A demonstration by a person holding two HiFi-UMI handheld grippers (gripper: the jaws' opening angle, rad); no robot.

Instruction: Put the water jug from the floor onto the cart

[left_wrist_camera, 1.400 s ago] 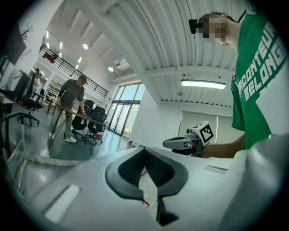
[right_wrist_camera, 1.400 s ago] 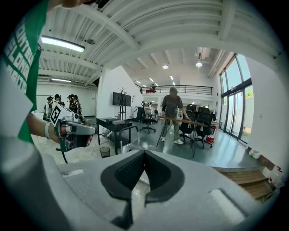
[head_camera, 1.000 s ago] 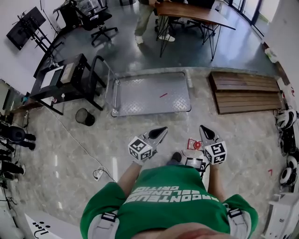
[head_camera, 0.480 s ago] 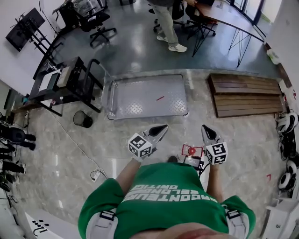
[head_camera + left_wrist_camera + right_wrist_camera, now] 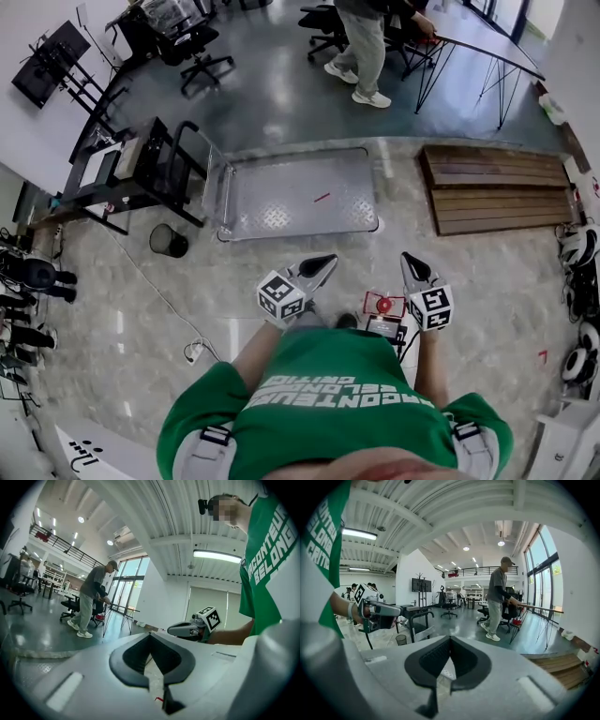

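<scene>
The flat metal cart (image 5: 300, 192) stands on the floor ahead of me, its deck bare but for a small red mark (image 5: 323, 196), its push handle (image 5: 202, 159) at the left end. My left gripper (image 5: 323, 262) and right gripper (image 5: 412, 261) are held side by side in front of my body, pointing toward the cart and well short of it. Both are shut with nothing between their jaws, as the left gripper (image 5: 150, 634) and right gripper (image 5: 450, 638) views also show. A small red-topped object (image 5: 382, 305) sits low beside my right gripper; I cannot tell what it is. No water jug is clearly in view.
A black rack (image 5: 122, 164) and a small round bin (image 5: 169, 239) stand left of the cart. A wooden pallet (image 5: 497, 187) lies to its right. A person (image 5: 366, 47) stands by a desk (image 5: 478, 52) beyond the cart. A cable with a plug strip (image 5: 194, 352) lies at my left.
The person at the back and the desk have moved to the right. Both grippers have kept their pose, still shut, and have shifted only a little relative to the cart.
</scene>
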